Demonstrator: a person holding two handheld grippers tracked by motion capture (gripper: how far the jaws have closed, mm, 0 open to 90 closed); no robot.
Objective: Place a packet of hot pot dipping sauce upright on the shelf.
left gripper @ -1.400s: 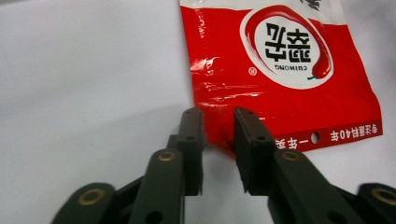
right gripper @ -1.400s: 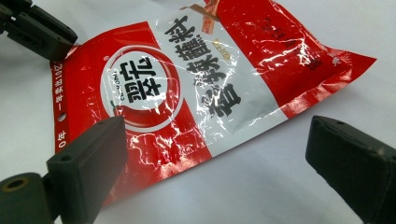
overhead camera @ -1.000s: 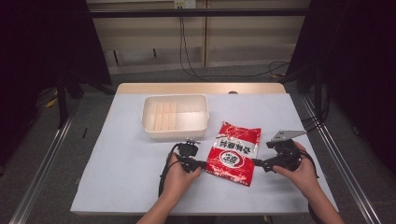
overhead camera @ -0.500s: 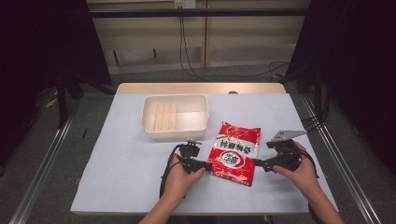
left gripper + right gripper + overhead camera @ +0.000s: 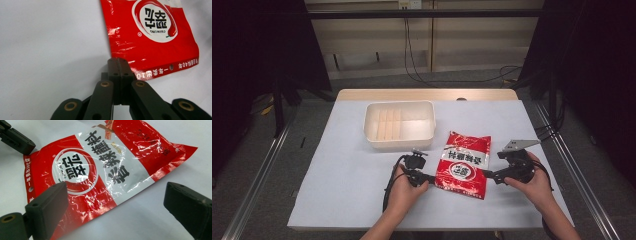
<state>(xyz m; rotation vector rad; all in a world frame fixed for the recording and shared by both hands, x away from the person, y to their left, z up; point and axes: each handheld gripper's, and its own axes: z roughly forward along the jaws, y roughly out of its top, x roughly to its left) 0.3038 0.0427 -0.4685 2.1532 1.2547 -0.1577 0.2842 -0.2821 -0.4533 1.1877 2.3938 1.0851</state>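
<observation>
Packet (image 5: 463, 164) of red-and-white foil lies flat on the white surface (image 5: 342, 190), near the front edge and right of middle, as I work at it from both sides.

At far left the surface is bare and wide, the best open room for any slide or turn. Behind it, left of the packet and apart from its top edge, stands a shallow white tray (image 5: 368, 131), mouth up, with only pale ridges showing on its floor.

My left hand (image 5: 404, 187) holds the left jaws at the packet's near left corner. They have just been closing and now stand fully together, tips meeting over that corner, which runs in behind them in the left gripper view. Their closing line runs across the flat foil, not above and below it, so I cannot tell that any foil is caught. I judge this a press or a missed pinch, and the corner may want a second try before the packet can be lifted.

My right hand (image 5: 534, 182) holds the right jaws spread wide and gripping nothing, one over the packet's right margin, the other over bare surface beside it. That hand sits near the surface's right and front edges, so room there is tight; the way toward the tray is free.
</observation>
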